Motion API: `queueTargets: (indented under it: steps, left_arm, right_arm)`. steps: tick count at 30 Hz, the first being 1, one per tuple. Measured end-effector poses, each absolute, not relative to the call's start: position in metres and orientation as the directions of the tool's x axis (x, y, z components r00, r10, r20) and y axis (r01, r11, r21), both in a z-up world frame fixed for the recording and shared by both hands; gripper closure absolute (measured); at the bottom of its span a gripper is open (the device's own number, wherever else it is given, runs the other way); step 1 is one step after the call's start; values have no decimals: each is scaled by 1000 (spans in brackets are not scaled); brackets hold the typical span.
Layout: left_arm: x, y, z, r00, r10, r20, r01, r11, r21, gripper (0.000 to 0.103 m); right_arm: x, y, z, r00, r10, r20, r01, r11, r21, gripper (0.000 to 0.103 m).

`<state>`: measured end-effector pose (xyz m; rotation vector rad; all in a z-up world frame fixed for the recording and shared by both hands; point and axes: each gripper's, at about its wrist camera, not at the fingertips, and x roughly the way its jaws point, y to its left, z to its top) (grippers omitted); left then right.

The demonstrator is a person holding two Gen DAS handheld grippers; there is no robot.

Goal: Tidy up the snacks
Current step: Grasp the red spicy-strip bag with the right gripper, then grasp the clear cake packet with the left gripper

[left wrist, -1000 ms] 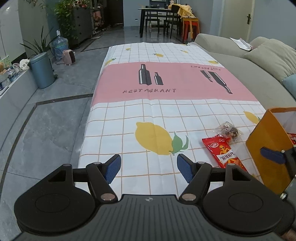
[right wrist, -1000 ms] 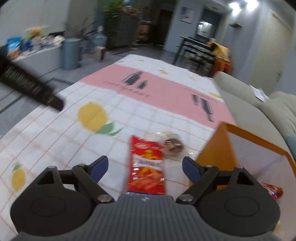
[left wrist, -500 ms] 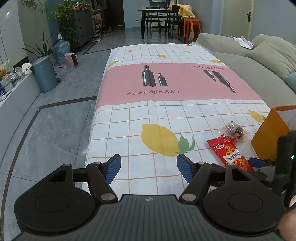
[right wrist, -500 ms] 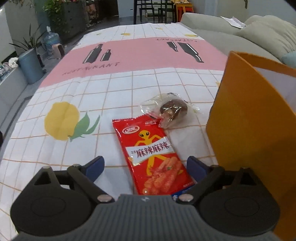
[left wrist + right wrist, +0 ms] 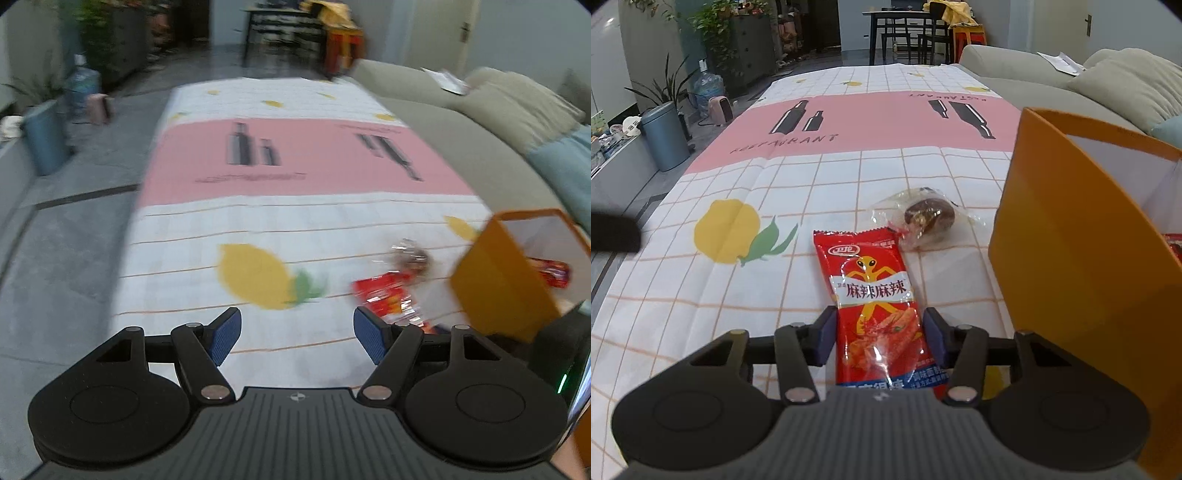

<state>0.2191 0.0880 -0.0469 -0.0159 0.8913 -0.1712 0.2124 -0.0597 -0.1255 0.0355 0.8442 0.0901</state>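
Two fisheye views. Left wrist view, motion-blurred: left gripper (image 5: 297, 334), black plastic arms with blue ribbed pads, jaws wide apart, nothing between them. It hangs over a smooth printed tablecloth (image 5: 258, 221), white grid with yellow lemons and a pink band with black bottle prints. Flat glossy red foil snack packet (image 5: 388, 301) lies on the cloth ahead and to the right of the right-hand pad, close to it but outside the gap. Just beyond it sits a crinkly clear-wrapped brown snack (image 5: 412, 256), blurred. Upright orange paper bag (image 5: 495, 284), stiff and open-topped, stands right of both; a red wrapper (image 5: 552, 271) shows inside it. Grey fabric sofa (image 5: 461, 147) runs along the cloth's right edge.

Right wrist view, sharp: right gripper (image 5: 881, 338), same black arms, dark blue pads, jaws closing on the red foil packet (image 5: 877, 306). The packet lies flat and lengthwise between the pads, its sides at or touching them, its near end under the gripper body; white label with Chinese characters and an orange figure, clear window at the lower part. Clear-wrapped brown snack (image 5: 925, 216), round and lumpy, lies past the packet's far right corner, touching or just beside it. Orange bag (image 5: 1071, 266) stands close on the right, white lining visible. Blue-grey cylindrical bin (image 5: 665, 136) stands on the floor far left.
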Motion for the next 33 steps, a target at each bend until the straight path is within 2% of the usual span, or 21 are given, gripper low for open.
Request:
queueTargets:
  steps: [4,8,10,12,15,19,28,29,31,33]
  left_arm:
    - [241,49,-53,590,-225,-775,280,958,-65,21]
    - [258,19,-62,539,-416,-732,517,850,-103,19]
    - [272,7,-69,508,-436,-743,567,818,-92,18]
    - [285,-2,-76,478,-439,-761,608,791,-74,18]
    - [309,-18,-93,435,-381,-815,621,783,-34,18]
    - [332,-25,-108,363,-388,-847,629,773,-85,18]
    - [345,-59,-131,399,-299,-867,715,693,90,11]
    - [348,-59,-132,385,-312,-869,715,695,68,14]
    - [356,-55,-132,356,-346,-868,692,722,-4,27]
    - [358,-51,-131,381,-341,-859,653,757,-11,33]
  right_arm:
    - [195,-58,-127,672,98,-734,-110,993,32,54]
    - [191,-62,-129,685,120,-719,-124,991,47,53]
    - [190,-65,-129,687,131,-715,-120,991,66,53]
    - [188,-66,-130,691,138,-710,-123,990,72,53]
    - [188,-66,-131,696,136,-705,-125,990,68,53]
    - [188,-65,-131,697,134,-704,-115,991,75,51]
    - [187,-69,-131,704,152,-694,-128,988,86,51]
    - [187,-69,-131,705,155,-692,-128,988,91,51]
    - [187,-69,-131,706,159,-691,-126,987,98,51]
    - [188,-69,-132,708,159,-688,-128,987,97,51]
